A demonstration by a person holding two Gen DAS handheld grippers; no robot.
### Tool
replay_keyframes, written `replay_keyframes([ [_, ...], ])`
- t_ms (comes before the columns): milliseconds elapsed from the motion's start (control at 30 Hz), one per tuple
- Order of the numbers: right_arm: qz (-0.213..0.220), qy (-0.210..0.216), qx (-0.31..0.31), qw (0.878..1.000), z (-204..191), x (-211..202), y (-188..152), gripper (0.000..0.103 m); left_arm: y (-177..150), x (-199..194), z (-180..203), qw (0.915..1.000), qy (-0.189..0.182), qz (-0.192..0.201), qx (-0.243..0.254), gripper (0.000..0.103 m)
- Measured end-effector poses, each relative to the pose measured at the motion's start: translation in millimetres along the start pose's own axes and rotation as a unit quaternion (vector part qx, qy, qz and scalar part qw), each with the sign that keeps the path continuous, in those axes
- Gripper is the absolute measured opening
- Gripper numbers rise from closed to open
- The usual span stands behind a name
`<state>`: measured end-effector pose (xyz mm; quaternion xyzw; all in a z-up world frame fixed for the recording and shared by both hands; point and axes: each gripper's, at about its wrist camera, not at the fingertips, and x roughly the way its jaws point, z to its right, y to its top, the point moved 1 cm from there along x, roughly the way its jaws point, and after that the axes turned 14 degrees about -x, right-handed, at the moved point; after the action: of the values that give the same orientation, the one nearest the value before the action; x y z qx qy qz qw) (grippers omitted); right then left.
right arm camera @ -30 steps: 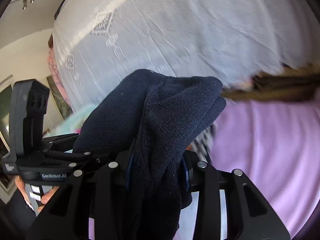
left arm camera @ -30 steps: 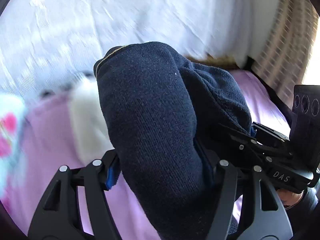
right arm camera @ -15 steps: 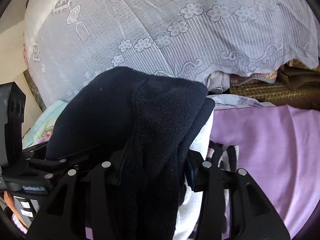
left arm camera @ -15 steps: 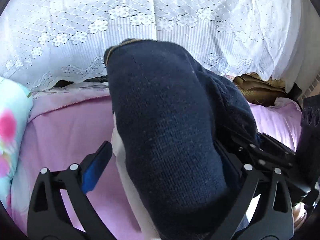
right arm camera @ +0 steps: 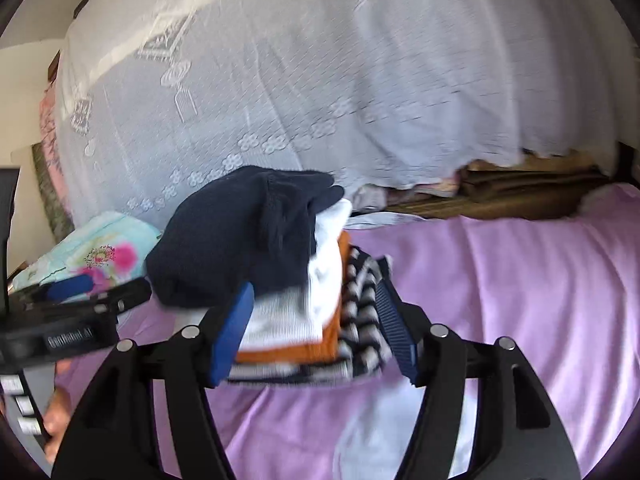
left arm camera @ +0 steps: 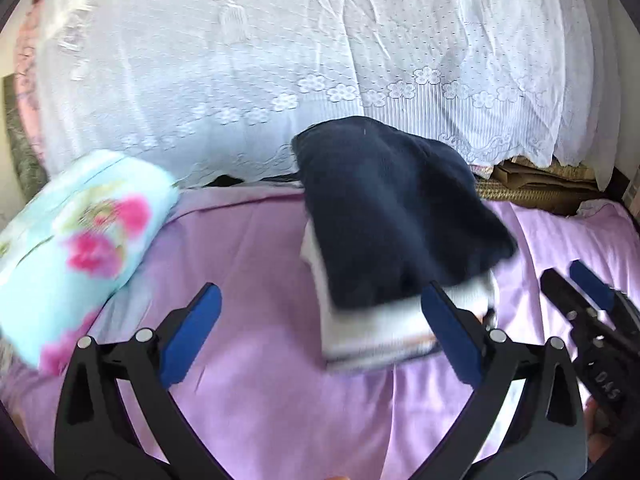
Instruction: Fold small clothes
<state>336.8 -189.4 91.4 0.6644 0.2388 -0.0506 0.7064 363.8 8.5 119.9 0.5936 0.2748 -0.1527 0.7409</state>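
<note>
I see a white lace cover [left arm camera: 320,60] filling the far side of both views, hanging down to the purple sheet [left arm camera: 260,400] that spreads across the near ground. On the left of the sheet lies a pale blue pillow with pink flowers [left arm camera: 80,232]. In the middle of the sheet stands a stack of folded clothes [right arm camera: 304,320]: a striped piece at the bottom, an orange one above it, then white ones, and the dark navy knit garment [left arm camera: 396,216] on top, folded and drooping a little over the stack's edges. My left gripper [left arm camera: 320,336] stands wide, holding nothing, just on the near side of the stack, its right finger overlapping the stack's corner in the view. My right gripper [right arm camera: 316,328] is also spread wide and empty, its blue pads on either side of the stack's near end. Brown folded fabric [right arm camera: 520,192] sits at the far right under the lace edge.
</note>
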Motion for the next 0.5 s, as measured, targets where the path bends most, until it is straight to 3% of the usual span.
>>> replay_keyframes([
  [133,0.002,-0.048,-0.029,0.998,-19.1,-29.5,-16.1,0.078,-43.0,-32.8,-11.1,0.9990,0.030,0.034,-0.002,0.101],
  [233,0.007,-0.046,-0.023,0.999,-20.1,-39.1,-18.9,0.082,-54.9,-41.3,-15.5,0.9977,0.051,0.045,0.004,0.101],
  [400,0.000,-0.034,-0.043,0.999,-22.1,-39.9,-22.5,0.083,-56.8,-40.5,-15.2,0.9975,0.052,0.046,0.013,0.101],
  [500,0.004,-0.042,-0.061,0.997,-23.9,-42.4,-24.1,0.083,-55.2,-39.6,-16.0,0.9988,0.032,0.036,0.006,0.101],
])
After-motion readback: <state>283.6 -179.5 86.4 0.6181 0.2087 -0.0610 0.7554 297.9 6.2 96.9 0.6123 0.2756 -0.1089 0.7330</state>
